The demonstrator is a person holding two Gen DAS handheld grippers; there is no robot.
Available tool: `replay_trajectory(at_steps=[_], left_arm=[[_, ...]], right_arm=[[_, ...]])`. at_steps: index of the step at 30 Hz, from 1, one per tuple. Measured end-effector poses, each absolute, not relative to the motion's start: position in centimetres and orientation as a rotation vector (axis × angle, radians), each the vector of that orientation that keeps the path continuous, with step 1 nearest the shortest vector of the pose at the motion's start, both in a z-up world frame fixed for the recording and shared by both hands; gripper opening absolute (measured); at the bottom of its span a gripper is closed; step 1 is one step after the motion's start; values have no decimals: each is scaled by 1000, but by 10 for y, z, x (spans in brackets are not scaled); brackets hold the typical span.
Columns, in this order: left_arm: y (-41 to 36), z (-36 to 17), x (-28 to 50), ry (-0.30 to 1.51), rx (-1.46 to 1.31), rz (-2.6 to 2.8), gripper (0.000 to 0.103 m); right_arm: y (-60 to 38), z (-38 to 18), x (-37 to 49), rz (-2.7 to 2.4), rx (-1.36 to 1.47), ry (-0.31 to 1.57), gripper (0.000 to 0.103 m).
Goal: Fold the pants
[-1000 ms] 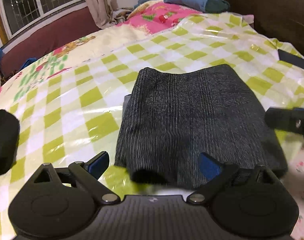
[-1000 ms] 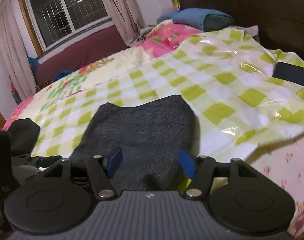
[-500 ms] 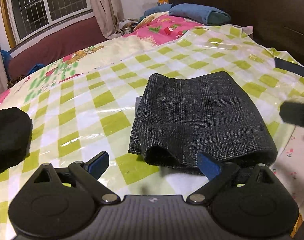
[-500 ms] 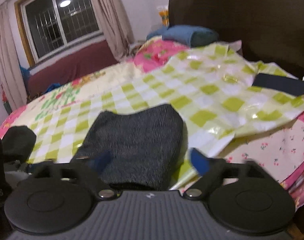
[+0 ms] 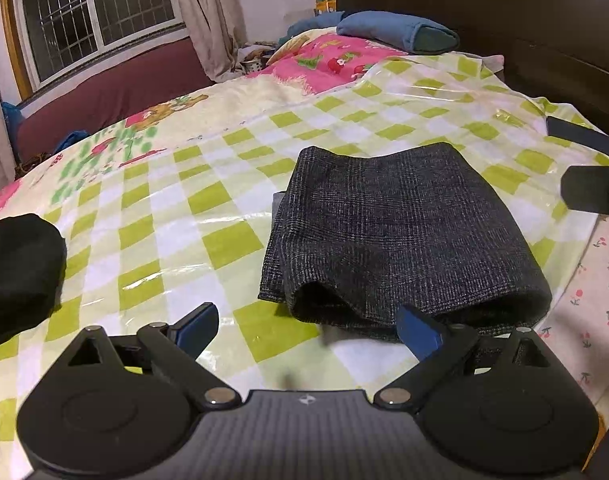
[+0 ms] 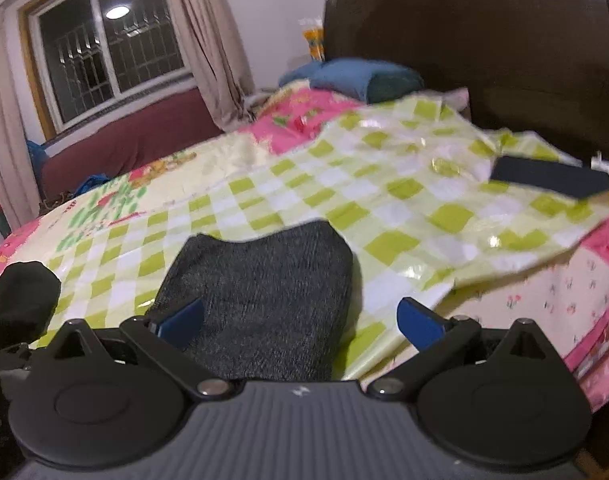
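I count one pair of pants (image 5: 400, 240), dark grey check, folded into a compact stack and lying flat on the one green-and-white checked plastic sheet (image 5: 224, 240) that covers the bed. My left gripper (image 5: 306, 326) hovers just in front of the stack's near edge, jaws spread wide, nothing between the two blue pads (image 5: 196, 326). My right gripper (image 6: 300, 322) has just been opening and now stands at full spread; the pants show beyond its jaws, but neither pad presses on them. One black bundle (image 5: 18, 272) lies well apart at the sheet's left. One flat dark object (image 6: 550, 180) rests at the far right. One blue pillow (image 5: 396, 34) lies by the headboard.
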State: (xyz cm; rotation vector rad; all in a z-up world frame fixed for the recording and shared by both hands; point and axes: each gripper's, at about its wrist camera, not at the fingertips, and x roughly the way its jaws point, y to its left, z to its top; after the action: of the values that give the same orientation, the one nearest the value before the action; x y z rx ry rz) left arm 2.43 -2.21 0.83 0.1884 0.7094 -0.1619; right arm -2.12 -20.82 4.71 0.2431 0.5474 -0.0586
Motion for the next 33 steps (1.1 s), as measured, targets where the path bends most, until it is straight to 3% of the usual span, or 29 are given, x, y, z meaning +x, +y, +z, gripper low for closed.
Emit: replay_trajectory(at_steps=[11, 14, 33], left_arm=[[-30, 5, 20, 719, 187, -219, 103], [-31, 5, 20, 720, 185, -219, 103], [-25, -1, 19, 738, 170, -215, 103]], right_arm=[[-228, 49, -34, -151, 271, 499, 102], [-239, 50, -25, -158, 332, 564, 102], [-201, 33, -34, -133, 185, 611, 101]])
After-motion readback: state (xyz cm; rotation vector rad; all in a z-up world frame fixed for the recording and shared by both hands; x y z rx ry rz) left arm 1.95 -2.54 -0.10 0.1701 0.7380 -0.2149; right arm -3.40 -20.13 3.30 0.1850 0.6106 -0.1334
